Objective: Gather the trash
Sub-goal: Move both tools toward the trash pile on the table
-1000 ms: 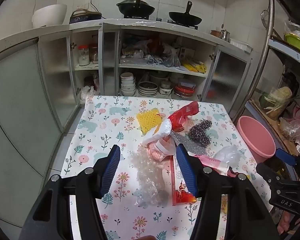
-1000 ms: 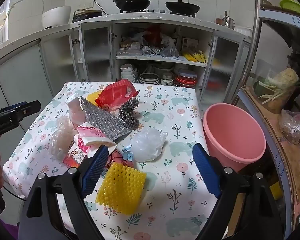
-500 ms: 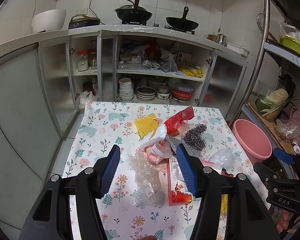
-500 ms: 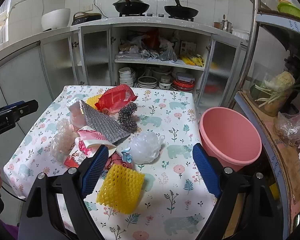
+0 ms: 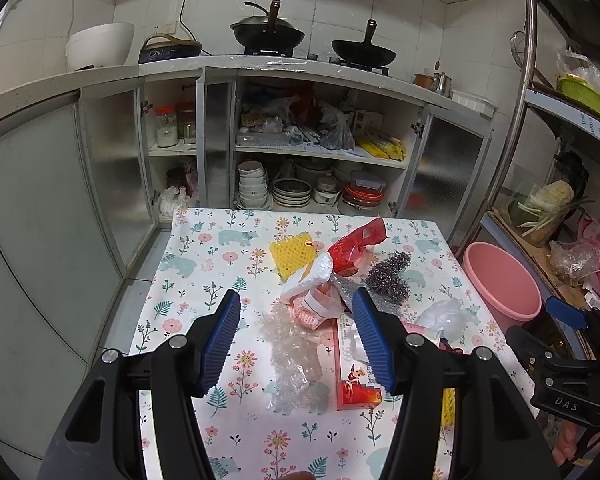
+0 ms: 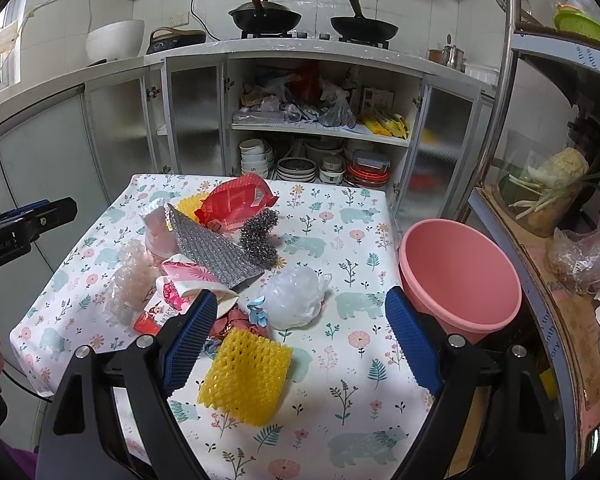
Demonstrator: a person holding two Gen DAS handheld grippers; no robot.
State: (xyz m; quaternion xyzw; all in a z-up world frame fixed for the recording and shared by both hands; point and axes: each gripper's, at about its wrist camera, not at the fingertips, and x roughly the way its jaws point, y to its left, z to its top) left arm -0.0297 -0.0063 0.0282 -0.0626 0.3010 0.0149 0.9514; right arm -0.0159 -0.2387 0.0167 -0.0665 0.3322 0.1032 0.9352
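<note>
- Two claws, both spread wide and holding nothing: left claw [image 5: 296, 340] hangs over the near-left of the worktop [image 6: 340, 392], right claw [image 6: 296, 340] over the near edge.
- Over the last second both have lifted and backed off a touch; the heap looks smaller in each view, and nothing in it has shifted.
- That reads as lining up, not grabbing; by my judgement no piece has gone in yet.
- Trash sits mid-worktop: bubble wrap [image 5: 292, 344] and red box [image 5: 354, 372] between the left fingers, red bag [image 6: 236, 202], scourer [image 6: 258, 234], white bag [image 6: 294, 298].
- Yellow net [image 6: 246, 376] lies at the near edge, between the right fingers.
- Pink tub [image 6: 460, 276] waits off the right edge, empty.
- Writing: "999" on the box; "DAS" on the right claw's body.
</note>
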